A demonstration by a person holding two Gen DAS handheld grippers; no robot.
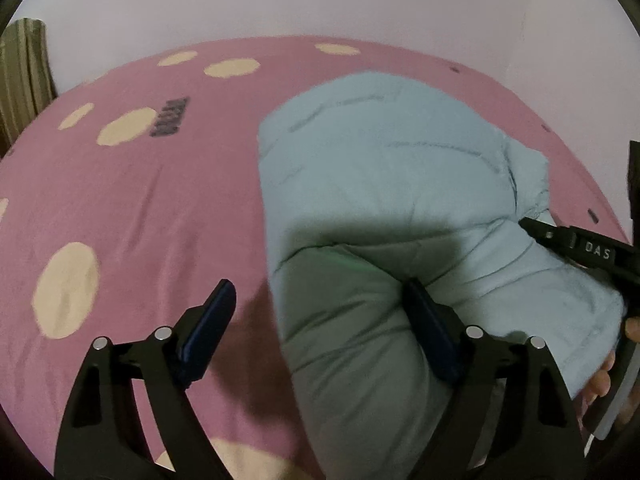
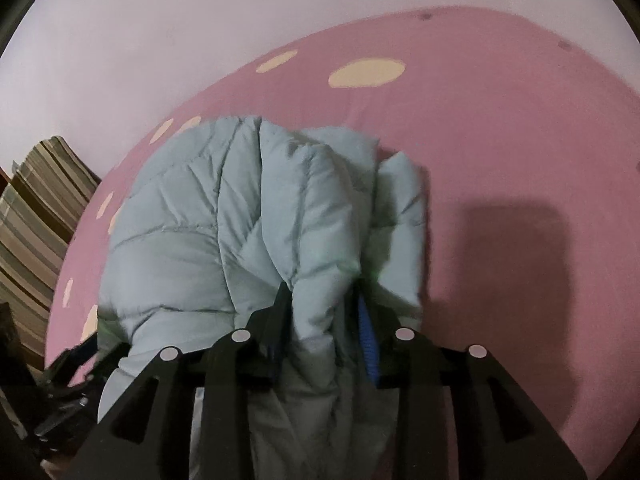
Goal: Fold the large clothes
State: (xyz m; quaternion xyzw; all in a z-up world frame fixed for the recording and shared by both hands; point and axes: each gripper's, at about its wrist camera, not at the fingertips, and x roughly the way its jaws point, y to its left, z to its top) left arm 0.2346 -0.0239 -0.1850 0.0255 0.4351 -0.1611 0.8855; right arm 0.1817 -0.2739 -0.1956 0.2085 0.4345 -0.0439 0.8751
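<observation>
A pale blue quilted puffer jacket (image 1: 392,184) lies bunched on the pink bed sheet (image 1: 152,208). My left gripper (image 1: 320,300) is open, its fingers wide apart; the jacket's near edge lies between them and its right finger (image 1: 428,332) presses against the fabric. My right gripper (image 2: 320,300) is shut on a thick fold of the jacket (image 2: 256,216), which bulges up between the fingers. In the left wrist view the right gripper (image 1: 532,226) shows at the jacket's right edge, with the person's hand (image 1: 604,376) below it.
The sheet (image 2: 500,128) has cream spots and a dark printed word (image 1: 170,118). A pale wall stands behind the bed. A striped curtain (image 2: 36,216) hangs at the left; it also shows in the left wrist view (image 1: 20,76). The left gripper's body (image 2: 60,392) is at lower left.
</observation>
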